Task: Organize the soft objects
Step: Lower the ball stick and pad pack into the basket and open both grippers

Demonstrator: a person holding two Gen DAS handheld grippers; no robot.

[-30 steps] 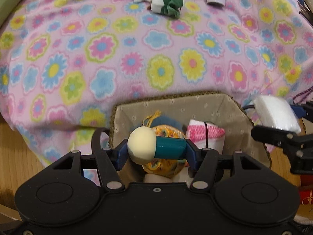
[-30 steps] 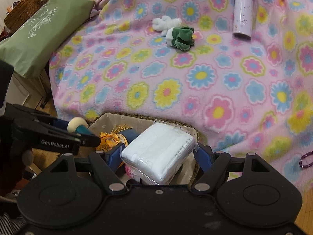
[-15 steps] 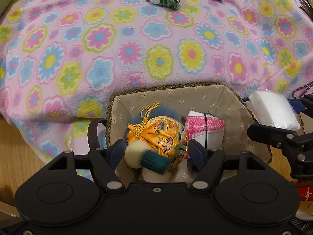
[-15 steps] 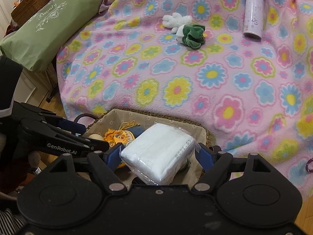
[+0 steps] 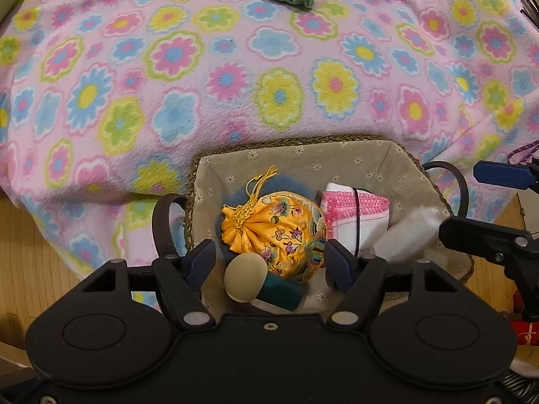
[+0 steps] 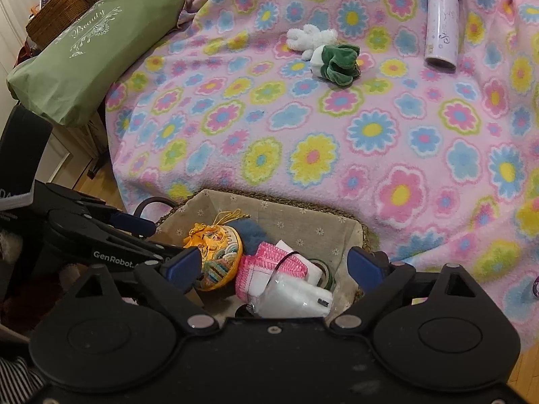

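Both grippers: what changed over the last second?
The left gripper opened and dropped the cream-and-teal plush into the basket. The right gripper let go of the white packet, now inside too. The yellow pouch, pink-edged cloth, green plush and bottle stayed put.

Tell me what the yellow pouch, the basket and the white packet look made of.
Yellow pouch: glossy embroidered fabric, probably satin or brocade, gathered by a knotted gold cord. Basket: woven plant fibre, judging by the braided rim, lined in matte beige flower-print cloth. White packet: soft white contents, seemingly in clear shiny plastic wrap.
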